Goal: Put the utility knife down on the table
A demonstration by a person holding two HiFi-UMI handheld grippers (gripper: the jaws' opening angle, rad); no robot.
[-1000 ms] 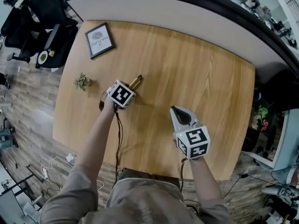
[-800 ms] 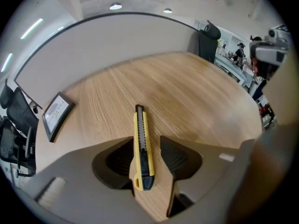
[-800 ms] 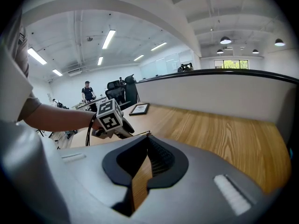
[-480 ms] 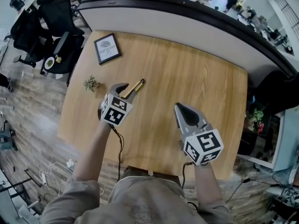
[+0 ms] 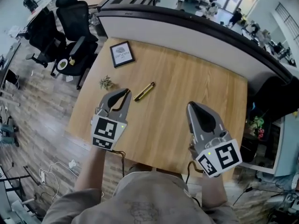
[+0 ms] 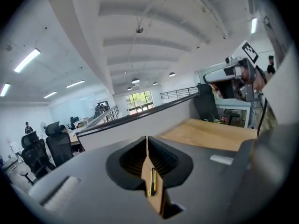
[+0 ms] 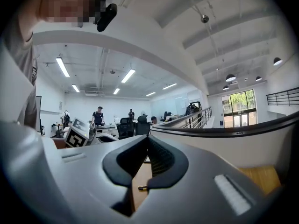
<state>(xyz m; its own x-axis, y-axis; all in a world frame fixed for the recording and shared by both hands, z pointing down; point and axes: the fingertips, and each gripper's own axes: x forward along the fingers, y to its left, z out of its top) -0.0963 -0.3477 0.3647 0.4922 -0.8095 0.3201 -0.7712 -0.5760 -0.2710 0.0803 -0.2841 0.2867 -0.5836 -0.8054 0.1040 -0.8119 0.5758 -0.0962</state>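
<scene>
The yellow-and-black utility knife (image 5: 144, 91) lies flat on the wooden table (image 5: 187, 78), left of centre, with nothing touching it. My left gripper (image 5: 126, 92) hangs above the table just left of the knife. Its jaws are closing, the tips meet and nothing is between them. Through the gap below the tips in the left gripper view (image 6: 146, 141), the knife (image 6: 152, 181) shows on the table beneath. My right gripper (image 5: 191, 105) is held up over the table's right half, shut and empty, well away from the knife. Its tips also meet in the right gripper view (image 7: 147, 141).
A framed picture (image 5: 121, 54) and a small plant (image 5: 106, 82) sit near the table's far left corner. A curved partition (image 5: 196, 29) runs behind the table. Black office chairs (image 5: 70, 27) stand at the left, and floor lies beyond the near edge.
Both grippers have lifted up and drawn back toward me. The left one let go of the knife, which stays on the table, and its jaws have come together.
</scene>
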